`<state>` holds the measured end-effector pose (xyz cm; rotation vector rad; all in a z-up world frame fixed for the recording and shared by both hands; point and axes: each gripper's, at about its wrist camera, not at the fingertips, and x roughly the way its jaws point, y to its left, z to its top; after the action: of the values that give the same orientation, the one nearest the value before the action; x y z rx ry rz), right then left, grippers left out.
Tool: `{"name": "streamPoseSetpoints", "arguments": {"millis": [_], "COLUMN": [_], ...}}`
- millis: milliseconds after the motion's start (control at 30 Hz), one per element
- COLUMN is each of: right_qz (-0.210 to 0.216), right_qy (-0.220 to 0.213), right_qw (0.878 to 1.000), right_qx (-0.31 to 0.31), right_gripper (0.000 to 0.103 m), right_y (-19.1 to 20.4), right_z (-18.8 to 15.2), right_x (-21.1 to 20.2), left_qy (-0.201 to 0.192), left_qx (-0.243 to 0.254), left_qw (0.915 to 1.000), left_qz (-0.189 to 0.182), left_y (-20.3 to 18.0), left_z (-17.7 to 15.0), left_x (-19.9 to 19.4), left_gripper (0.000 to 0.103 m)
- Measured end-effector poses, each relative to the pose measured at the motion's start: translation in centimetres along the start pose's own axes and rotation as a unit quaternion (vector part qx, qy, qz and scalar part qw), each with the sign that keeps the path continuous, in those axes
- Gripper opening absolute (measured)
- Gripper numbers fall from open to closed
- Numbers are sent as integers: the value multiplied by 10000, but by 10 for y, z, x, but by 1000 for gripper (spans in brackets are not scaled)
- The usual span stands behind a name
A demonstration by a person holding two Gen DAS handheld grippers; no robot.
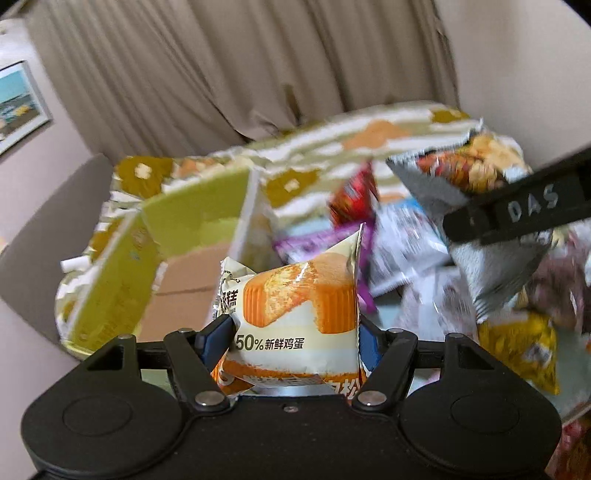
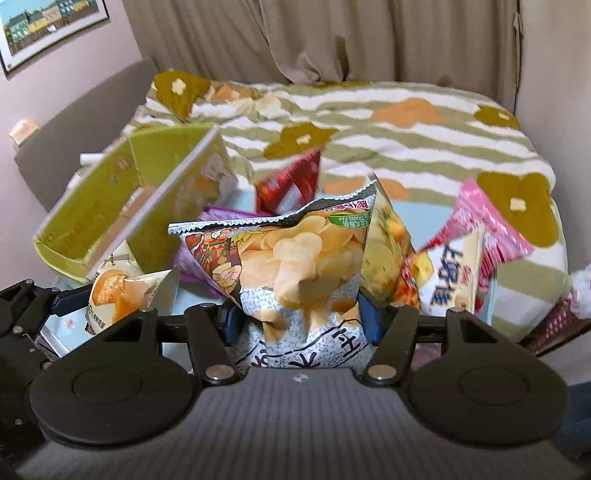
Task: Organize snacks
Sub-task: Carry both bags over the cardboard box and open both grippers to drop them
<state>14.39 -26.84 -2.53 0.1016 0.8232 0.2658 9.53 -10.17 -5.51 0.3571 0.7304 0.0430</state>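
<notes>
**Holding one snack in each gripper above the pile**

Gripping a small cream-and-orange cake packet, the left gripper has its blue-padded fingers closed against the packet's two sides, so the wrapper stands upright between them with its sealed top edge pointing up. The same cake packet shows at the left edge of the right wrist view, held above the pale blue surface, with the left gripper's black linkage beside it.

The right gripper is clamped on a bag of potato chips, its fingers pressing the lower part of the bag from both sides; the bag is upright and its crimped top leans slightly right. From the left wrist view the chip bag hangs at upper right, partly crossed by a black finger of the right gripper marked with raised letters.

Behind the cake packet sits an open green cardboard box, tilted, its brown inner floor visible. In the right view the green box lies to the left of the chip bag. Loose snack packets lie between and behind the grippers: a red packet, a purple one, a pink one and a white-and-red one to the right. All of this rests on a bed covered by a striped blanket with flower shapes. Beige curtains hang behind, and a framed picture is on the wall at upper left. The left view is motion-blurred.
</notes>
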Motion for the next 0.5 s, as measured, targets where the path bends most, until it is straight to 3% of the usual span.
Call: {"name": "streamPoseSetpoints", "arguments": {"millis": [233,500], "right_qz": [401,697], "right_qy": [-385,-697], "right_qw": [9980,9933], "right_qx": [-295,-601], "right_gripper": [76,76], "right_y": [31,83], "right_z": [27,69], "right_x": [-17,-18], "left_qy": [-446,-829], "left_qx": [-399,-649], "left_qw": [9966,9875], "left_qz": [571,1176], "left_y": [42,116], "left_z": [19,43], "left_x": [-35,-34], "left_gripper": [73,74]}}
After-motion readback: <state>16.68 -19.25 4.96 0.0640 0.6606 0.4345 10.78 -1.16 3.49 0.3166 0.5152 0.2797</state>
